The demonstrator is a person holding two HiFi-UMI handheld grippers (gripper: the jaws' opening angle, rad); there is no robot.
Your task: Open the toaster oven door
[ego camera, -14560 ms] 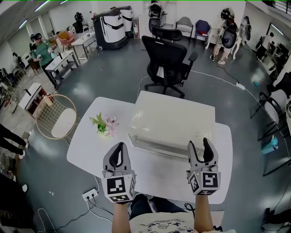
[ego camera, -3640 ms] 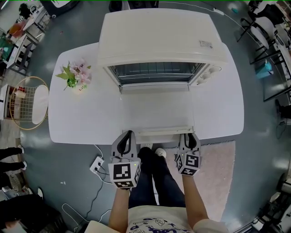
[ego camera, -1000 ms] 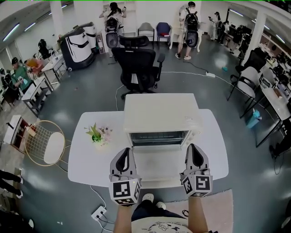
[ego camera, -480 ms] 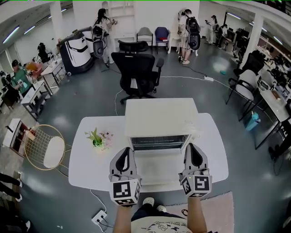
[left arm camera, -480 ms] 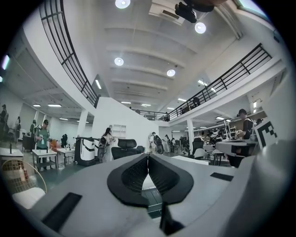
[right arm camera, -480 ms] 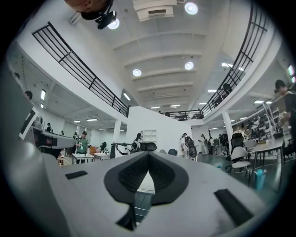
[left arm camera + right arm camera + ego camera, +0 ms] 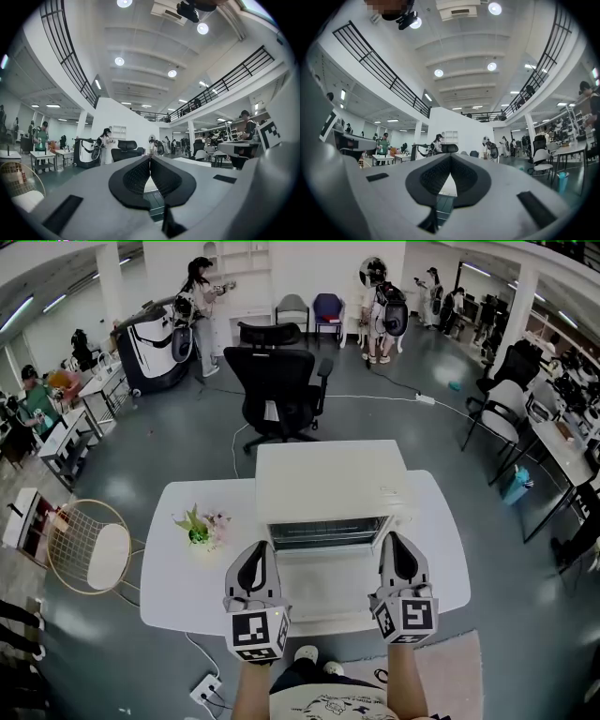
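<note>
The white toaster oven (image 7: 330, 479) stands in the middle of a white table (image 7: 187, 587). Its door (image 7: 328, 585) lies folded down flat toward me, and the wire rack (image 7: 328, 532) shows inside. My left gripper (image 7: 254, 551) hovers over the door's front left corner and my right gripper (image 7: 395, 542) over its front right corner. Both are shut, hold nothing and touch nothing. In the left gripper view the left gripper (image 7: 150, 157) has its black pads pressed together, aimed level over the oven into the room. The right gripper view shows the right gripper (image 7: 450, 156) the same way.
A small pot of flowers (image 7: 202, 526) sits on the table left of the oven. A black office chair (image 7: 277, 381) stands behind the table and a round wire chair (image 7: 89, 545) to its left. A power strip (image 7: 206, 690) and a pink rug (image 7: 450, 671) lie by my feet.
Both grippers keep their places and stay shut. The head view has shifted slightly, and people at the back of the room have walked a little.
</note>
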